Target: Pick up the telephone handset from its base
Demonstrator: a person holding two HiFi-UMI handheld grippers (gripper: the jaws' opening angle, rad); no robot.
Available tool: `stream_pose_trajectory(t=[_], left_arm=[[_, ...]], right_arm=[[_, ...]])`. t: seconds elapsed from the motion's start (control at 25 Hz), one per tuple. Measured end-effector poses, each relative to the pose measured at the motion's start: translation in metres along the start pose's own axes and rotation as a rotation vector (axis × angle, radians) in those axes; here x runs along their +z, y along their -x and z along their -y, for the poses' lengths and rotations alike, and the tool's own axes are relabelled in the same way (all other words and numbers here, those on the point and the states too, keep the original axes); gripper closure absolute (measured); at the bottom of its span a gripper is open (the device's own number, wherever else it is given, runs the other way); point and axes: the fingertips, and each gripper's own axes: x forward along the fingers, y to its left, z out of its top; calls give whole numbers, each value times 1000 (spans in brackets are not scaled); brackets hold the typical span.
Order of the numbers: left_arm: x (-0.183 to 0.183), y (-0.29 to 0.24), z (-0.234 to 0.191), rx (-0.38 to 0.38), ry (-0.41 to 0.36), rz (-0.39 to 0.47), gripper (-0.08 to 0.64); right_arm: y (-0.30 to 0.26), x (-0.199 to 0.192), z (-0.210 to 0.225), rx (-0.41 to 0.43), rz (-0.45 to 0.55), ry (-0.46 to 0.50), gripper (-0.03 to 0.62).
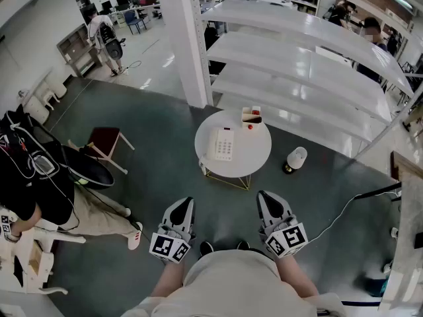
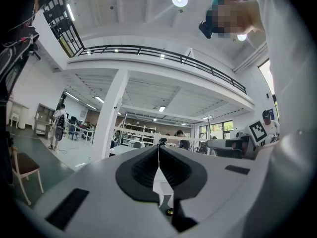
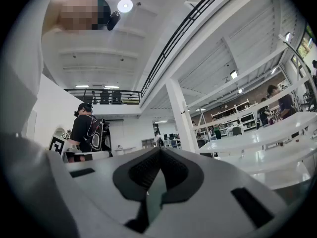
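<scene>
One view, head view, shows the telephone point(image 1: 223, 144).

Records round white table point(image 1: 254, 152) with small box point(image 1: 251, 115) at far edge; white shelving point(image 1: 297, 51) behind; dark-seated chair point(image 1: 104, 139) well left, on floor.

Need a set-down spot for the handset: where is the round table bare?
Free: the right half of the round white table, between the white push-button telephone and the right rim; also a thin strip along the near rim. Crowded: the far rim, with a small red-and-white box and a tiny red item.
</scene>
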Motion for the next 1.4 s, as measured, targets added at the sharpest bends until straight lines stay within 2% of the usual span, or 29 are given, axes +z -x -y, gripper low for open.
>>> stream_pose_trajectory(t=[0.56,0.92,1.4], left_arm=[[-6,-16,17,21,-18,-5,538],[-1,-27,31,87,-38,5,538],[-12,-57,25,109,-49,3,538]], right_arm=[[9,3,24,11,7,-18,584],[21,7,52,27,4,-24,584],[7,-1,85,19,-19,-26,584]])
